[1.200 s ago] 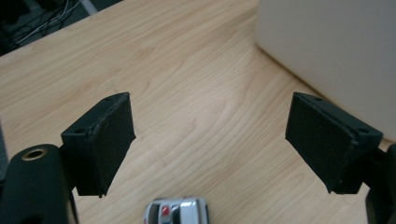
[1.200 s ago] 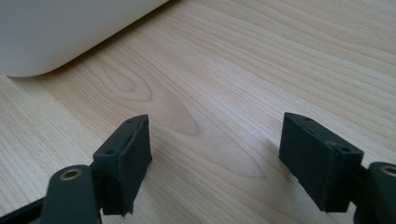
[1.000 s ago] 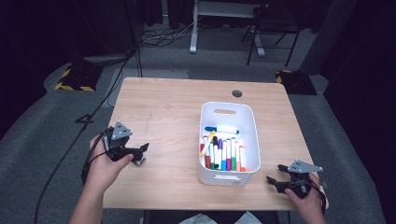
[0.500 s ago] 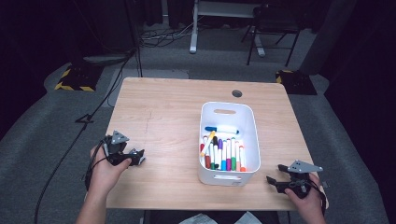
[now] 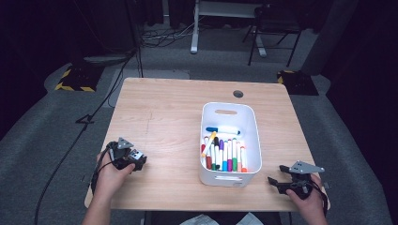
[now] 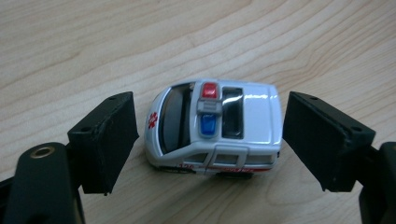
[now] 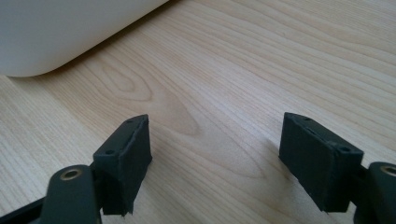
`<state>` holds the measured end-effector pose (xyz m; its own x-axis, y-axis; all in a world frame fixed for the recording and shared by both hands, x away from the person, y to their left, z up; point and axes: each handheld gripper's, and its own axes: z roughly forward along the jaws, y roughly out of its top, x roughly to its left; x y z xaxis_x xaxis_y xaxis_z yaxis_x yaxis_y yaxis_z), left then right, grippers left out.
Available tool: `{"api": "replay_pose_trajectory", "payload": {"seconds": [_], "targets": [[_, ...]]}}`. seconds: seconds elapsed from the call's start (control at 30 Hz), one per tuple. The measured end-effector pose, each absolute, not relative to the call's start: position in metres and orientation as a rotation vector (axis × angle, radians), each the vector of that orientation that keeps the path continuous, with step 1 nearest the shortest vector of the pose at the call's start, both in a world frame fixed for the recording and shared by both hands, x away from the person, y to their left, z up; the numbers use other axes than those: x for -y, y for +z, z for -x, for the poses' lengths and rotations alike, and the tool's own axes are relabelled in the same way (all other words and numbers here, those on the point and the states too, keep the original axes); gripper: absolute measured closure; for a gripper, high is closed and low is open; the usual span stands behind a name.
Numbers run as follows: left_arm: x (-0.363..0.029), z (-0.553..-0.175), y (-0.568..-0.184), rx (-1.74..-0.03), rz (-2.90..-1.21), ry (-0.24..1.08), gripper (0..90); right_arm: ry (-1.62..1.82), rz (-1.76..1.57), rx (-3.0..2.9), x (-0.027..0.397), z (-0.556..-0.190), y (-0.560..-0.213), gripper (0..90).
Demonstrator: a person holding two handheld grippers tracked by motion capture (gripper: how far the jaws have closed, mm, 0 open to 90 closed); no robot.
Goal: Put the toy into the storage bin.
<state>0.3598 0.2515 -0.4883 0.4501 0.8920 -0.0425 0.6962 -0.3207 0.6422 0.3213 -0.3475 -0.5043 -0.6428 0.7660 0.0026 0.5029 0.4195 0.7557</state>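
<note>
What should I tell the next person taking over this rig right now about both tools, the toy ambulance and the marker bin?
Left tool: open, low at the table's near left, jaws on either side of the toy ambulance with small gaps, not gripping.
Right tool: open, empty, over bare wood at the near right, just beside the white bin.
Toy ambulance: on its wheels on the wooden table, well left of the bin.
Bin: holds coloured markers.
Done: left tool lined up around the ambulance.
Left: close on the ambulance and lift it; probably carry it to the bin, though that is a guess.
</note>
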Motion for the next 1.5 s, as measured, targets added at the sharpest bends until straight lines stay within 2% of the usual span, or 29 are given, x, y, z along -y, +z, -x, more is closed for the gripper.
{"api": "replay_pose_trajectory", "payload": {"seconds": [0.23, 0.83, 1.5], "targets": [[-0.256, -0.36, -0.497, -1.327, -2.107, 0.428, 24.1, 1.065, -1.086, -2.338, 0.348, -0.321, -0.504, 25.4], [-0.255, -0.361, -0.497, -1.306, -2.12, 0.448, 25.7, 1.065, -1.082, -2.342, 0.348, -0.322, -0.504, 25.4], [-0.237, -0.362, -0.43, -1.198, -2.068, 0.452, 25.7, 1.068, -1.082, -2.339, 0.349, -0.322, -0.504, 25.4]]}}
